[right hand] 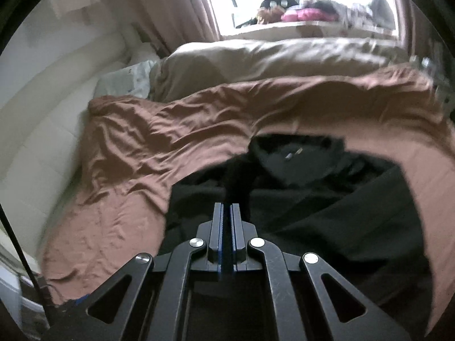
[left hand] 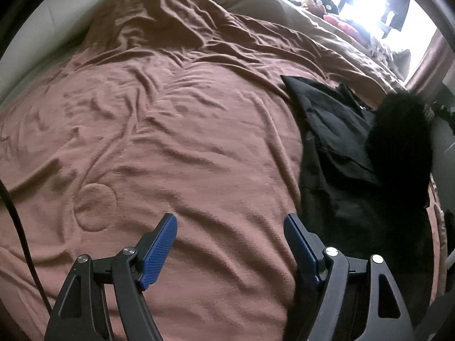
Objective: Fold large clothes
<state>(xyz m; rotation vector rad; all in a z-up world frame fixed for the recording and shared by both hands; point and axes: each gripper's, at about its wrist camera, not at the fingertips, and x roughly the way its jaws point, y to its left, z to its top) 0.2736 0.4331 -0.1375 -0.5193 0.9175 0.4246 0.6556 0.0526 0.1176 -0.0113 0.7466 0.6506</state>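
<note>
A large black garment (left hand: 338,147) with a furry black hood trim (left hand: 401,139) lies crumpled on the brown blanket (left hand: 176,130) at the right of the left wrist view. My left gripper (left hand: 230,221) is open and empty above the blanket, just left of the garment's edge. In the right wrist view the black garment (right hand: 307,193) fills the centre, with a small metal zip pull near its collar. My right gripper (right hand: 227,207) is shut over the garment; a dark fold of it runs up from between the pads, so it appears pinched.
The brown blanket (right hand: 136,147) covers the bed. A beige duvet (right hand: 270,59) lies beyond it below a bright window. A white padded headboard or wall (right hand: 48,108) runs along the left. Pink and dark items sit on the sill (right hand: 301,14).
</note>
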